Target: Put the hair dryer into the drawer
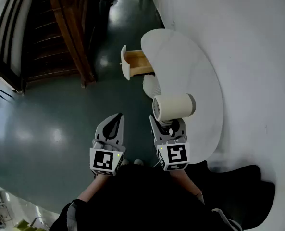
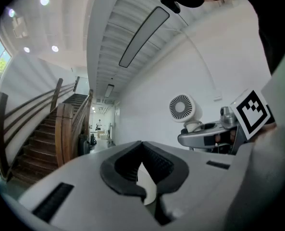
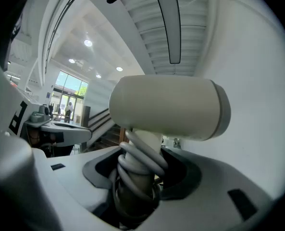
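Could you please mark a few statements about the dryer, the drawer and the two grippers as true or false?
1. The right gripper is clamped on the dryer at its handle. True.
2. The drawer is closed. False: it is pulled open and its wooden inside shows.
3. A cord is wound round the handle. True.
4. The left gripper grips the drawer. False: its jaws are together on nothing, well short of the drawer.
5. The dryer lies in the drawer. False: it is in the right gripper, apart from the drawer.
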